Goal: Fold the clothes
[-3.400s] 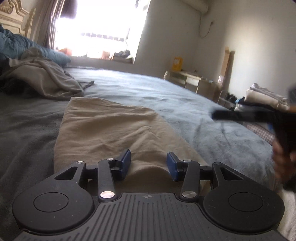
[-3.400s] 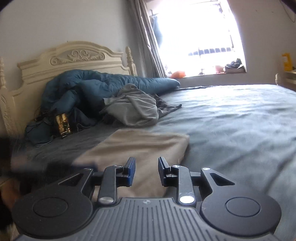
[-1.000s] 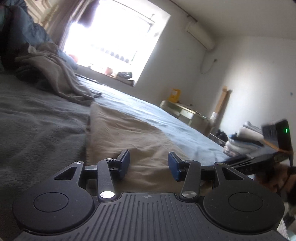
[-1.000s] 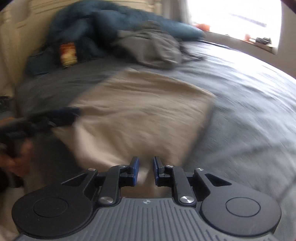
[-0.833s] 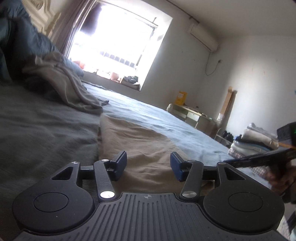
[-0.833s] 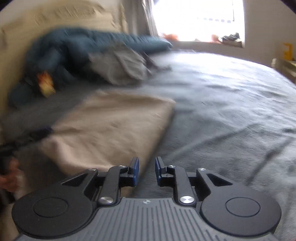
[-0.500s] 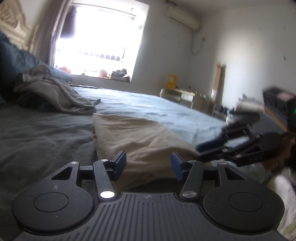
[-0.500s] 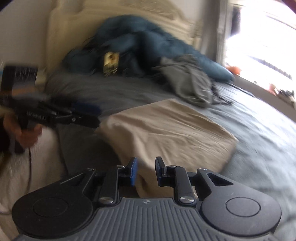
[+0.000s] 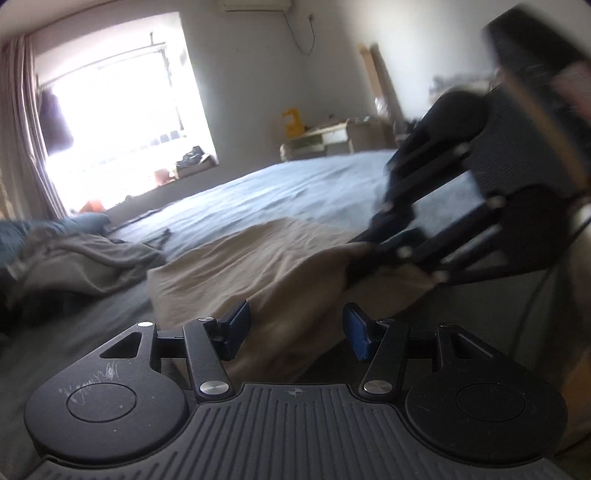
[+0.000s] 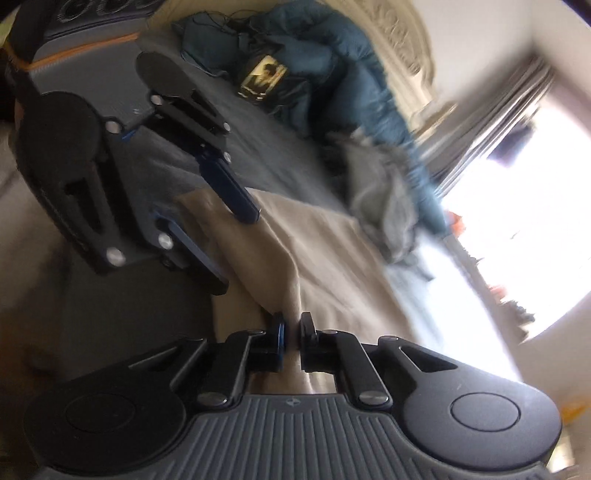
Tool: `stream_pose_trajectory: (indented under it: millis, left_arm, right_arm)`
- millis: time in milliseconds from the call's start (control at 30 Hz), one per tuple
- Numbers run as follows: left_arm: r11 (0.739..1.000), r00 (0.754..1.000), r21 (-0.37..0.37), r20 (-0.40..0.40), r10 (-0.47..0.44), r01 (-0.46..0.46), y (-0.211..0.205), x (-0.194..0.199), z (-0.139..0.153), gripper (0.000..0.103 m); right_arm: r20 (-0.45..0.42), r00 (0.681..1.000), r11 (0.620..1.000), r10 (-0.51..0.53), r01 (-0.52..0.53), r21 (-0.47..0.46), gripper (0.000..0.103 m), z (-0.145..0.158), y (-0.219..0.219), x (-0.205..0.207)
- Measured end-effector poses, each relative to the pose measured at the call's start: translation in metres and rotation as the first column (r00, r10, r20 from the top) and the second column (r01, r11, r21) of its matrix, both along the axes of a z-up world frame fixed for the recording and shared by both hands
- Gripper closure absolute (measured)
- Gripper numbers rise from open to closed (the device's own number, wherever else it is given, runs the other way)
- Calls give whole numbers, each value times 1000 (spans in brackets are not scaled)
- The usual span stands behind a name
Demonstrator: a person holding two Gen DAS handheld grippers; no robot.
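A folded beige garment lies on the grey bed sheet. My left gripper is open just above the garment's near edge, with nothing between its blue pads. In the same view my right gripper reaches in from the right, and the garment's near right corner is pulled up into a ridge at its tips. The right wrist view is rolled and blurred. There my right gripper is shut on a fold of the beige garment, and the open left gripper hangs over the cloth's left end.
A crumpled grey garment and a blue duvet lie near the cream headboard. A bright window is at the far side. A low dresser stands past the bed.
My right gripper has swung in to the beige garment's near right corner, shut on it and raised it. Its view has rolled. The left gripper stays open at the near edge.
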State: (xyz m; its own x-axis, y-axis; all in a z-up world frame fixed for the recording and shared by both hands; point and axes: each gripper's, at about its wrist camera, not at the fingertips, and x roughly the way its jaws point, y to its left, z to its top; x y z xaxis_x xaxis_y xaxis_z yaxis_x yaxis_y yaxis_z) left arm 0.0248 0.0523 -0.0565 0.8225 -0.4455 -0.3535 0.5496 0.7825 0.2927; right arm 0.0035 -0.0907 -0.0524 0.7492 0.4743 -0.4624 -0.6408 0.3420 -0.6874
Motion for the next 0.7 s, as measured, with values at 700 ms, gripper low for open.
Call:
stream_pose_trajectory:
  millis: [700]
  left_arm:
    - [980, 991, -147, -29, 132, -135, 9, 11, -2, 55]
  right_arm:
    - [-123, 991, 968, 49, -17, 251, 68, 27, -45, -14]
